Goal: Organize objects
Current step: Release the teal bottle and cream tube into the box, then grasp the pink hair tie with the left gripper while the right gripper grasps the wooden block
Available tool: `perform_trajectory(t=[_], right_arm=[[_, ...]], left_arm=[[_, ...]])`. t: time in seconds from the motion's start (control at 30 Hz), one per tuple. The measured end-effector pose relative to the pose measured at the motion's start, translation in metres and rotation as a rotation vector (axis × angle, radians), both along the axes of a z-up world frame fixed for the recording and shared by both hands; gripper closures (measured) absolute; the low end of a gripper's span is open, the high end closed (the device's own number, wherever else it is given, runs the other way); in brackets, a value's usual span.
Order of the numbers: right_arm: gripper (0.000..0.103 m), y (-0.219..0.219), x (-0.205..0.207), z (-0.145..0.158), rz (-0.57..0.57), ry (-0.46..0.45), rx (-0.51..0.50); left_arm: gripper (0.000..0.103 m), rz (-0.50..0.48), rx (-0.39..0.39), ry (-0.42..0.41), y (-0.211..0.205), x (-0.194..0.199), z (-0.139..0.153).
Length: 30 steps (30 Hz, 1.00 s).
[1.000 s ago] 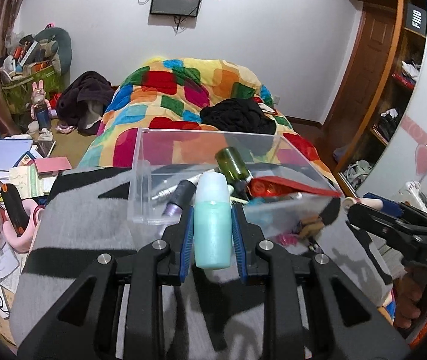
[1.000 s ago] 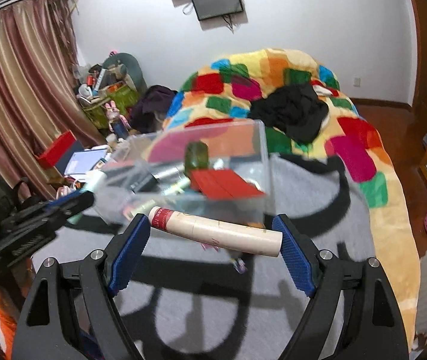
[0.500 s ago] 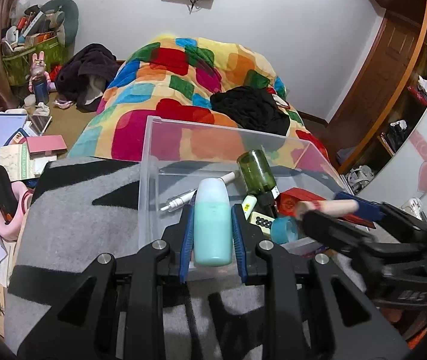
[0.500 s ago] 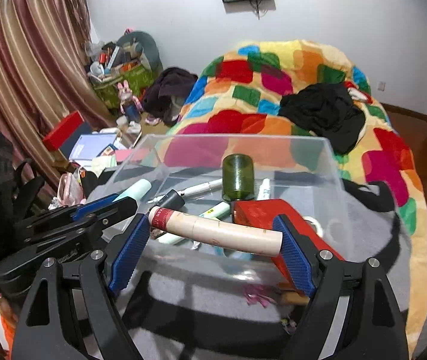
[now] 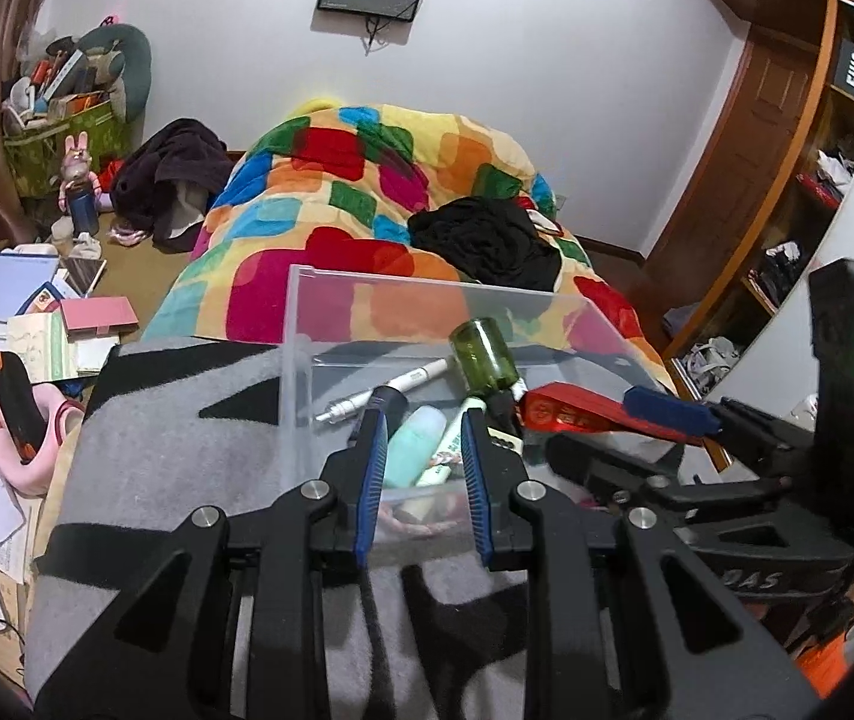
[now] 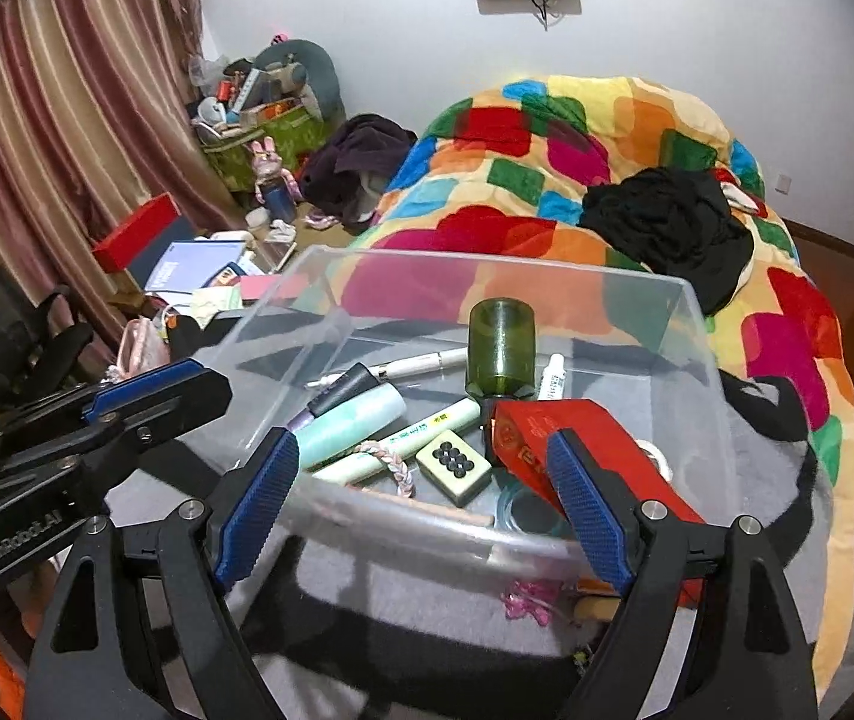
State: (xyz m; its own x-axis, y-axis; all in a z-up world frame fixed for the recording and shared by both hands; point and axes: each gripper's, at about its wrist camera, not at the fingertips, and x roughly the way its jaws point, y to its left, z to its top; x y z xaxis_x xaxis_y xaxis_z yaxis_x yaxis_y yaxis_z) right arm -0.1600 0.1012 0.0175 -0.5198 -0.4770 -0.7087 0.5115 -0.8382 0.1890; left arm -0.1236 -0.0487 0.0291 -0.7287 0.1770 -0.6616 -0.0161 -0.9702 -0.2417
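Mint-green, the bottle [image 5: 414, 443] is no longer clamped in the left gripper [image 5: 421, 468]; it has been dropped into the clear bin [image 6: 547, 276]. The beige tube [image 6: 427, 507] has likewise been let go by the right gripper [image 6: 421, 498]. Both grippers stand released, so two items are judged stowed.

One clear bin [image 6: 655, 300], one green bottle [image 6: 500, 348], one mahjong tile [image 6: 454, 465], two tools.

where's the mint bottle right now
In the clear bin, lying on its side left of the mahjong tile, the mint bottle rests beside a white tube.
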Motion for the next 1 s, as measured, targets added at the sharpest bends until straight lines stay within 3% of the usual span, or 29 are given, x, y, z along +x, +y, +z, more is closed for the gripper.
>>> perform_trajectory(t=[0.2,0.37,0.53,0.73,1.0], right_arm=[[0.018,0.040,0.025,0.017,-0.016,0.044,-0.042],[0.013,0.081,0.040,0.018,-0.100,0.068,-0.062],[0.012,0.108,0.038,-0.005,-0.164,0.004,-0.073],[0.014,0.109,0.023,-0.046,-0.183,-0.092,-0.043],[0.048,0.092,0.007,-0.069,-0.148,-0.145,0.016]], left_arm=[[0.077,-0.044,-0.001,-0.002,0.021,0.012,0.002],[0.072,-0.078,-0.014,-0.014,0.042,0.022,-0.003],[0.072,-0.109,-0.025,-0.054,0.057,0.026,-0.018],[0.070,-0.130,-0.044,-0.115,0.069,0.022,-0.043],[0.070,-0.155,-0.063,-0.163,0.084,0.016,-0.061]])
